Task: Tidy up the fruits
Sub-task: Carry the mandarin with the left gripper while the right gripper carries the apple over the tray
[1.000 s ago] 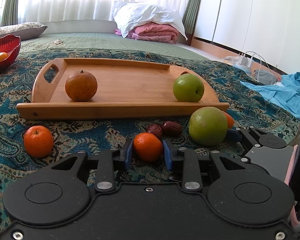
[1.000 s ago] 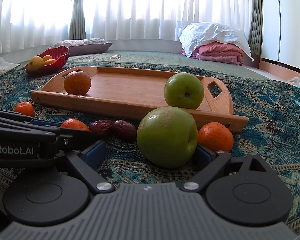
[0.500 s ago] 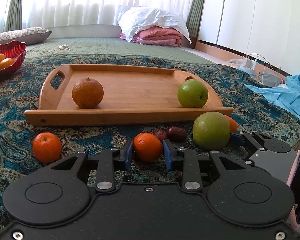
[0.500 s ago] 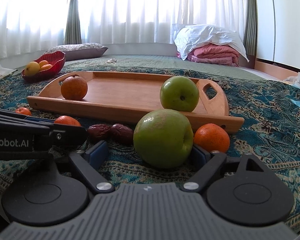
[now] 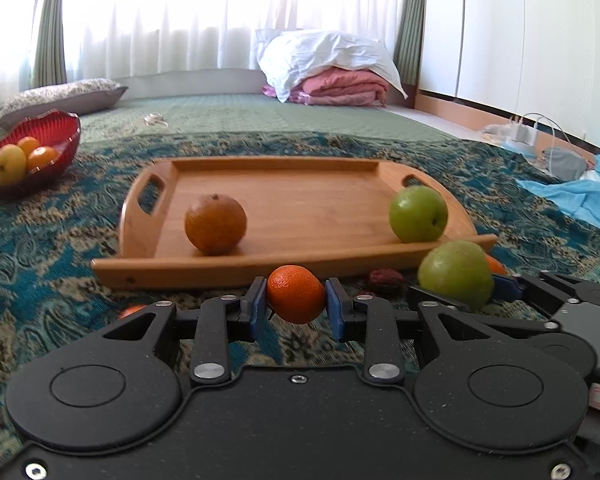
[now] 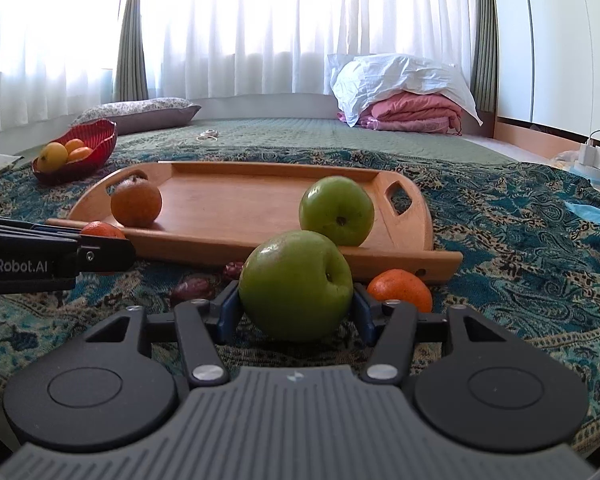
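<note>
Fruits in both your grips: from the left wrist, your left hand-held gripper (image 5: 296, 309) clenches a small orange (image 5: 295, 294) just before the wooden tray (image 5: 300, 268). From the right wrist, your right hand-held gripper (image 6: 296, 312), its jaws just closing, pinches a green apple (image 6: 296, 285) above the patterned blanket (image 6: 520, 240).

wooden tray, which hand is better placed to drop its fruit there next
Left, probably. The left gripper is shut on the tangerine right at the wooden tray's near rim; the right gripper, just closing on the green apple, sits farther back.
</note>
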{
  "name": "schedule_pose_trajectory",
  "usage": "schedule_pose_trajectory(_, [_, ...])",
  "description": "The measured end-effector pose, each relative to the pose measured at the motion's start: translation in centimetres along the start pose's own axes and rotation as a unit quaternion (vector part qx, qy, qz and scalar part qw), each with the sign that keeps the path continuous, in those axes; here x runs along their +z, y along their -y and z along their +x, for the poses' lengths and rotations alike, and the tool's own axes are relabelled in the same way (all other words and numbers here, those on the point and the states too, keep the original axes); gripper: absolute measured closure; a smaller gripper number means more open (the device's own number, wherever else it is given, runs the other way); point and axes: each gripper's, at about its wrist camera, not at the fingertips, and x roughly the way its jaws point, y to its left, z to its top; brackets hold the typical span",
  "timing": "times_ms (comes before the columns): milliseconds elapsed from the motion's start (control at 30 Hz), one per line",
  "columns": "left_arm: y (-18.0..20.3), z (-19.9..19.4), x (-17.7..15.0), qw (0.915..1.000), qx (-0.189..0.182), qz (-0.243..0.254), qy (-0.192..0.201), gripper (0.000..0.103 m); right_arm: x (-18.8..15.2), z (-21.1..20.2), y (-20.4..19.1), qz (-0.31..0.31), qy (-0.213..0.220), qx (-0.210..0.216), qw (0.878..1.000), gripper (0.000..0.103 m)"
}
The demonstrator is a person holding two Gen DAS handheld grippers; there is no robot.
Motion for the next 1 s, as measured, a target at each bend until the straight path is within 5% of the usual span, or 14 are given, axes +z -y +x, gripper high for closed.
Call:
schedule_pose_trajectory(500, [-3.3, 1.8, 8.3, 0.9989, 0.037, -0.023, 0.017, 0.074, 7.6, 0.9, 2.3, 0.023, 0.012, 0.003, 1.0, 0.043])
schedule_pose_trajectory(1000, [-7.7, 10.3, 14.4, 0.9963, 0.049, -0.046, -0.054, 0.074, 12.7, 10.3, 6.0, 0.018, -0.1, 0.004, 0.995, 0.044])
